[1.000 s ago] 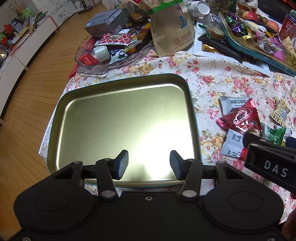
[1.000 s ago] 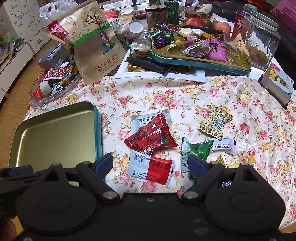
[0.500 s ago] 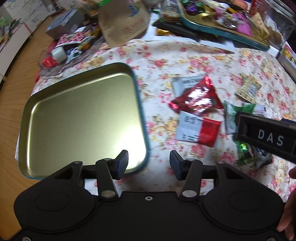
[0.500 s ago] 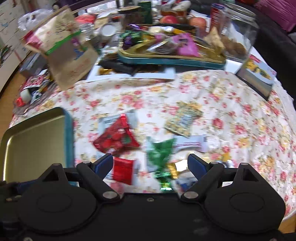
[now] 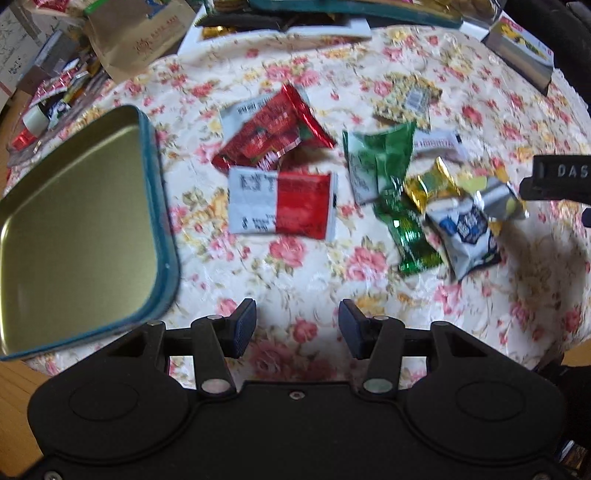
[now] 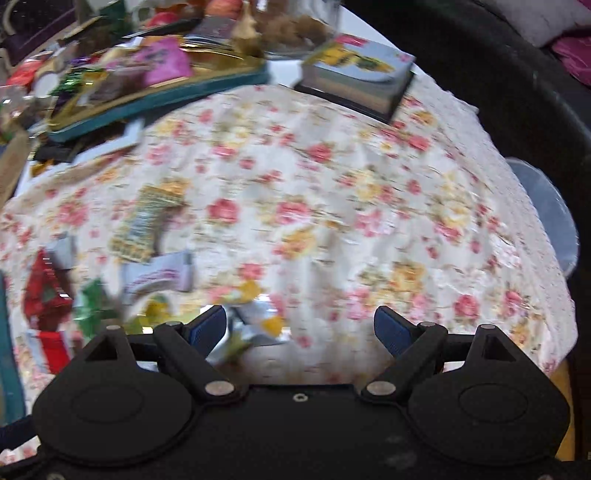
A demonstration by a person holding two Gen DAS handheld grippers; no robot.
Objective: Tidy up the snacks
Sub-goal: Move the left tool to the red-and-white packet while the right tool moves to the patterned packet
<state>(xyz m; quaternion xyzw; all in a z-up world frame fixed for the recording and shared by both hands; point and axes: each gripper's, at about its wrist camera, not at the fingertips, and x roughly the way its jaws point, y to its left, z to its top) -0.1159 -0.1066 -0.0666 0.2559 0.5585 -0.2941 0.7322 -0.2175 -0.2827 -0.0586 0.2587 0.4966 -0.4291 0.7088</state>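
Note:
Several snack packets lie on the floral tablecloth [image 5: 295, 258]: a red-and-white packet [image 5: 282, 205], a red foil packet [image 5: 275, 134], a green packet [image 5: 380, 158], a blue-and-white packet [image 5: 465, 229] and a yellow patterned packet [image 5: 406, 99]. An empty gold tin tray [image 5: 74, 229] with a teal rim sits at the left. My left gripper [image 5: 297, 328] is open and empty, hovering in front of the packets. My right gripper [image 6: 300, 330] is open and empty over the cloth; its body shows in the left wrist view [image 5: 561, 181]. The yellow patterned packet [image 6: 147, 221] lies to its left.
A second teal tray [image 6: 155, 92] full of sweets, a brown paper bag [image 5: 136, 33] and a book-like box [image 6: 358, 77] stand at the back. The table edge curves away on the right [image 6: 546, 258]. A glass dish of snacks [image 5: 48, 99] sits back left.
Both grippers have swung to the right. The left view moved from over the tray to the loose packets. The right view moved past the packets toward the table's right side. Jaws unchanged.

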